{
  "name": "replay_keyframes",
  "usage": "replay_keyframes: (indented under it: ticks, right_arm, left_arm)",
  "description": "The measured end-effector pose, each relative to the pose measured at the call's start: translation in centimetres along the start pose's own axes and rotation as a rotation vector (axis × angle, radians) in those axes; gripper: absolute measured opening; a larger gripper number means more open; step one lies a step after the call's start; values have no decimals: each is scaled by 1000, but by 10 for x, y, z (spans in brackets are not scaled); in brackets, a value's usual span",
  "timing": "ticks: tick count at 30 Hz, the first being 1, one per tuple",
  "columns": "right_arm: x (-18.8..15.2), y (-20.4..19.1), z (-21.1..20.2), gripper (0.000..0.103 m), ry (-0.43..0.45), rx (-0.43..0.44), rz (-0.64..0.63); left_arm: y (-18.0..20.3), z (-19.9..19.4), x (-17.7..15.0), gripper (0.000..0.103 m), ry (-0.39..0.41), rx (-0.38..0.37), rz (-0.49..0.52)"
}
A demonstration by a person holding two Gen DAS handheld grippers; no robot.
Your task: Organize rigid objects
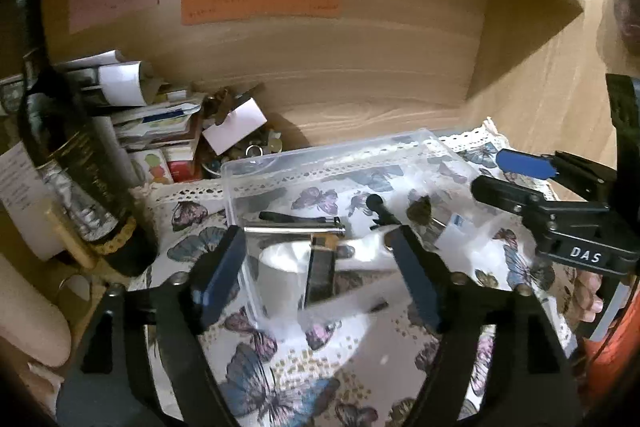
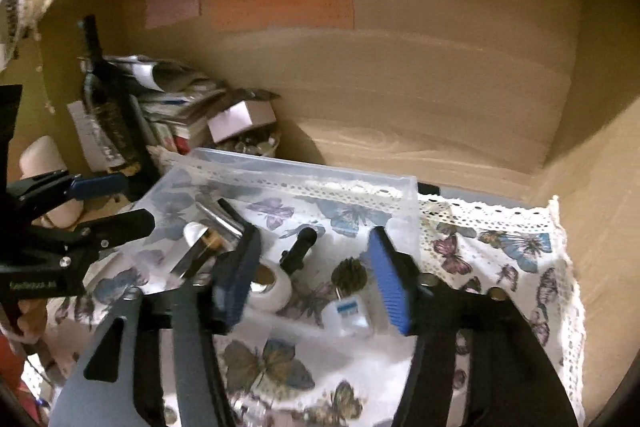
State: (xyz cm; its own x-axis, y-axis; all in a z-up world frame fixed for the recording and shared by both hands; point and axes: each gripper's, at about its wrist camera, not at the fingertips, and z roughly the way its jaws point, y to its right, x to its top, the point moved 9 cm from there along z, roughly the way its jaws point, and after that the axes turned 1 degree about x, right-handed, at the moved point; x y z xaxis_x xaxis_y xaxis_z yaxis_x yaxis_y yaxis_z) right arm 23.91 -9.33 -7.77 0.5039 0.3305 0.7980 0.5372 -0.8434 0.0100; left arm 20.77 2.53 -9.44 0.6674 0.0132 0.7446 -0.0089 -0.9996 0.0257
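I am looking into a wooden shelf nook (image 2: 400, 99) where the butterfly-print cloth (image 2: 500, 259) is covering the table, and the clear plastic bin (image 1: 320, 157) is sitting on it, holding the rigid things I am sorting. To the left a dark bottle (image 1: 60, 147) is standing beside a heap of papers (image 1: 152, 115). Inside the bin a white tape roll (image 2: 272, 285), a slim metal rod (image 1: 294, 228), a black-handled tool (image 2: 298, 247), a small bristly brush head (image 2: 350, 273) and a little white adapter (image 2: 348, 313) are lying apart from each other. Both claws are hanging released above the bin: my left claw (image 1: 316, 267) over the tape roll, my right claw (image 2: 316, 275) over the brush head and adapter. I am judging this as the choosing step; next I should be lowering one claw squarely around a single item, avoiding the bin wall.
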Motion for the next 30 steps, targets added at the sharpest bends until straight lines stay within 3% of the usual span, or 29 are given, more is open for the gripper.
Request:
replay_keyframes:
  ticks: [9, 22, 26, 28, 30]
  right_arm:
    - [-39, 9, -38, 66, 6, -26, 28]
    - [-115, 24, -38, 69, -124, -19, 110]
    - [-126, 18, -33, 79, -160, 5, 101]
    - [-129, 14, -27, 79, -178, 13, 87]
    - [-131, 8, -19, 79, -200, 17, 68]
  left_arm:
    - [29, -15, -50, 84, -57, -39, 56]
    - [99, 31, -114, 84, -266, -145, 147]
    - [113, 40, -121, 66, -309, -178, 171]
    - [115, 39, -119, 55, -290, -164, 186]
    - [115, 36, -119, 36, -282, -174, 181]
